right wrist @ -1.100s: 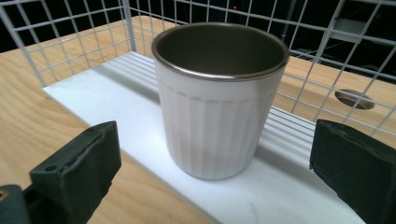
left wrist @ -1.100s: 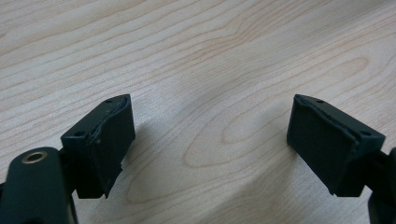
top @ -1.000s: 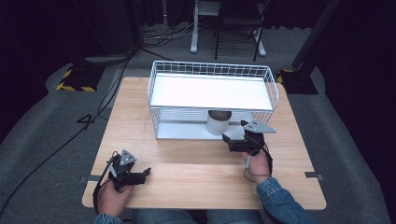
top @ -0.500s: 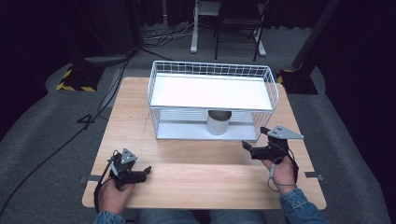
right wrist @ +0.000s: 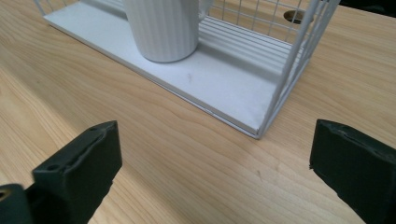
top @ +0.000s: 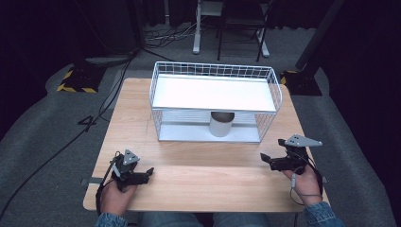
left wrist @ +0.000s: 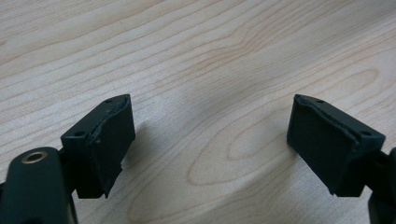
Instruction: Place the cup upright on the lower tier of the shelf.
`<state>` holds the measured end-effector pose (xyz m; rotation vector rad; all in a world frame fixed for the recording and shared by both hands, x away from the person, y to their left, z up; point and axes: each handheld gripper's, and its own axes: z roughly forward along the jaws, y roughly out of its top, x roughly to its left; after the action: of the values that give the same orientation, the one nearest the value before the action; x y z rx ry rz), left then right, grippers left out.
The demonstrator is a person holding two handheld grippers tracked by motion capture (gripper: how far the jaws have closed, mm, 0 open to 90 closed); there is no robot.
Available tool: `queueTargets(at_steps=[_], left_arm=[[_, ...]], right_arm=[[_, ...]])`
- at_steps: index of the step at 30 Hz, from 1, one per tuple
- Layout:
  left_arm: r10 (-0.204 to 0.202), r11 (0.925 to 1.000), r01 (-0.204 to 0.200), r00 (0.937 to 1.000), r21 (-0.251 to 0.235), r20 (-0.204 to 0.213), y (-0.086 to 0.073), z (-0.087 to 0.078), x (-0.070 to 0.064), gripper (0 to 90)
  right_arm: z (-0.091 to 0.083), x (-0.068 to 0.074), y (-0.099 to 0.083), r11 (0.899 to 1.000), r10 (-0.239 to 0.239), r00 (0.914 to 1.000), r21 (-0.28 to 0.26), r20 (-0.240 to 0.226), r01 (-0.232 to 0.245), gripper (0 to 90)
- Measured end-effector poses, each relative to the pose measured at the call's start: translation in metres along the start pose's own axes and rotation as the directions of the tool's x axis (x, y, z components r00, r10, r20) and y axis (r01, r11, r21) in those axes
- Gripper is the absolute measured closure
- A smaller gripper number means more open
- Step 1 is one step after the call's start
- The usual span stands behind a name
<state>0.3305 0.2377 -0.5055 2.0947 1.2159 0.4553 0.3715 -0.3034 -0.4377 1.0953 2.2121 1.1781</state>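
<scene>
1. Left gripper (top: 150, 171) low over the worktop (top: 198, 175), jaws spread, empty.
2. Right gripper (top: 263, 158) near the rack (top: 215, 101), jaws wide apart.
3. Ribbed white cup (top: 220, 123) stands upright on the rack's lower shelf.

Surface (top: 189, 184): light wood, visible grain, matt. Rack (top: 213, 68): white-coated wire with smooth white shelves. Cup (right wrist: 161, 28): white, vertically ribbed. Gripper jaws: matt black, rough-edged pads.
</scene>
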Motion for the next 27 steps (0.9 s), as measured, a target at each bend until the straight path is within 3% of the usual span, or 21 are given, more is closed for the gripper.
queueTargets(at_steps=[15, 27], left_arm=[[0.000, 1.0000, 0.000, 1.0000, 0.000, 0.000, 0.000, 0.000, 0.000, 15.6], [0.000, 1.0000, 0.000, 1.0000, 0.000, 0.000, 0.000, 0.000, 0.000, 15.6]], right_arm=[[-0.004, -0.015, -0.032, 0.995, 0.048, 0.9984, 0.091, 0.030, -0.051, 3.1], [0.009, -0.023, -0.063, 0.978, 0.111, 0.9932, 0.174, 0.034, -0.115, 4.5]])
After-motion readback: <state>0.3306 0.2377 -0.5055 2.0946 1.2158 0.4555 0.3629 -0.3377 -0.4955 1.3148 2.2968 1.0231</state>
